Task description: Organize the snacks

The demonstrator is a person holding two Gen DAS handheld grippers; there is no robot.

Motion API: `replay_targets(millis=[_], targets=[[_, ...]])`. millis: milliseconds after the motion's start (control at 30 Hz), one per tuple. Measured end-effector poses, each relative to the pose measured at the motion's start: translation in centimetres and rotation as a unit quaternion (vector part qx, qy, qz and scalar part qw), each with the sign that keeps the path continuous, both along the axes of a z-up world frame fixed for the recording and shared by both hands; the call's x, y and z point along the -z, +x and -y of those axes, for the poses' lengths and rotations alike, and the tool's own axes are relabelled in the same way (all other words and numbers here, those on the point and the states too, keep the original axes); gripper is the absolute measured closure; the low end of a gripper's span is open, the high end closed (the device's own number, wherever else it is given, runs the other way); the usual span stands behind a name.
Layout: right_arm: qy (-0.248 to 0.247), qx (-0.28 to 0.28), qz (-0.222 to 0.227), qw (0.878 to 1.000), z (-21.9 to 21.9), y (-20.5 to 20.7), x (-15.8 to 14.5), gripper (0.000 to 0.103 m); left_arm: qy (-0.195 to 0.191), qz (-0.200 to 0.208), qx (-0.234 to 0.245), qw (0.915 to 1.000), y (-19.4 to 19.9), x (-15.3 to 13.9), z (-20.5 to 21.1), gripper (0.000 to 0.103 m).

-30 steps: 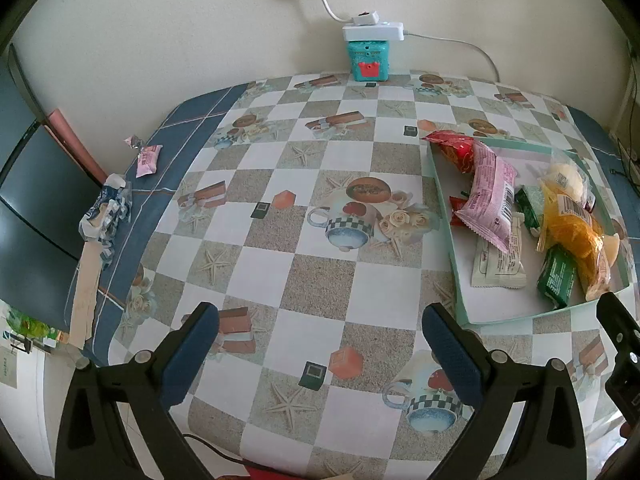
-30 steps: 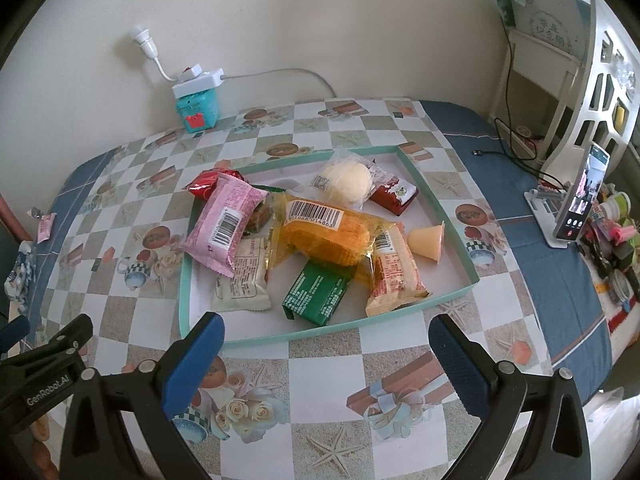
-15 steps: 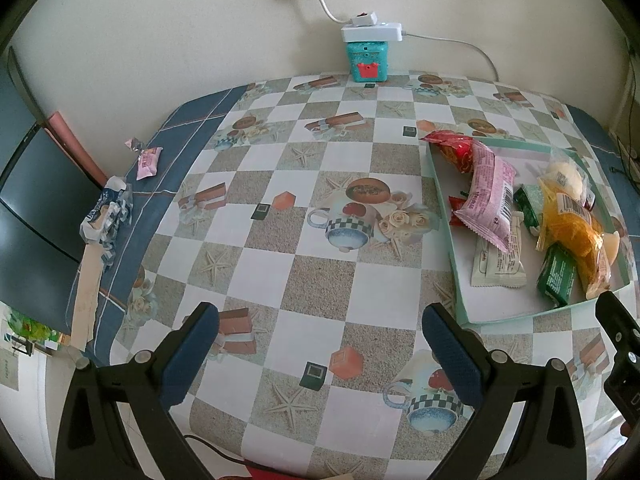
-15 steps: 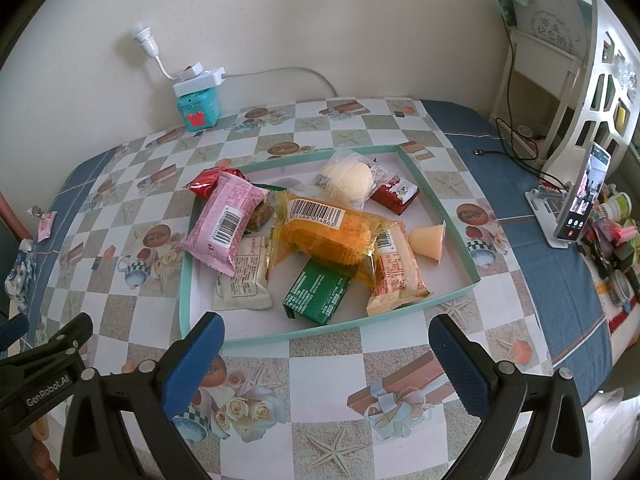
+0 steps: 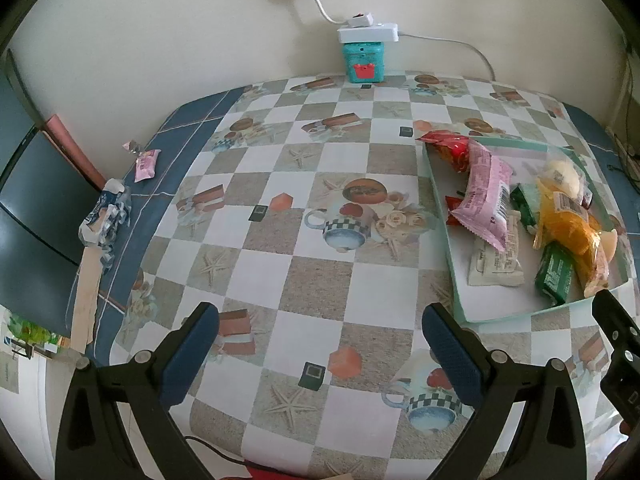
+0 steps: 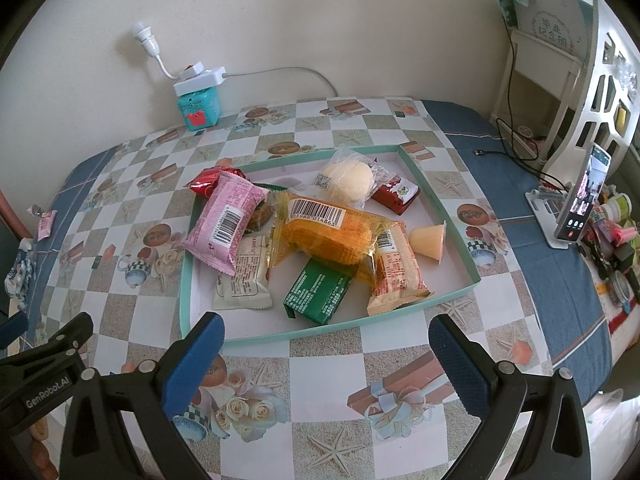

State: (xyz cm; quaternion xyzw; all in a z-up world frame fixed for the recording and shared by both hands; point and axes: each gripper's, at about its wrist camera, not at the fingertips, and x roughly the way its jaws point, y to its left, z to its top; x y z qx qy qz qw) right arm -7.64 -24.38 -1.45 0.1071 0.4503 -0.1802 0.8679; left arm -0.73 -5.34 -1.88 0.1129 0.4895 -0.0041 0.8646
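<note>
Left claw (image 5: 316,344): we are holding it wide open and empty over the bare table (image 5: 280,220).
Snacks: they are lying heaped, overlapping, inside the tray (image 6: 184,300).
Right claw (image 6: 326,348): we are holding it wide open and empty before the tray's near rim.
Care: we are judging that a top packet, such as the pink packet (image 6: 226,220), lifts cleanest.

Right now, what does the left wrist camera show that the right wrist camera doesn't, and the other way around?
Only the left wrist view shows the torn blue-and-white wrapper at the table's left edge and the dark panel beside it. Only the right wrist view shows the phone on its stand, the white shelf and the red chocolate packet. Both show the teal tray of snacks, the pink packet, the orange packet, the green packet and the teal box under the power strip.
</note>
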Motion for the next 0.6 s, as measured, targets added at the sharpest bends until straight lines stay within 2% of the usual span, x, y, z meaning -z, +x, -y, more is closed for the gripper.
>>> replay_targets(millis=[600], targets=[[-0.002,-0.002,-0.002,1.000,-0.16,0.02,0.07,0.000,-0.008,-0.003,0.011,0.9999,-0.03,-0.02,0.00,0.002]])
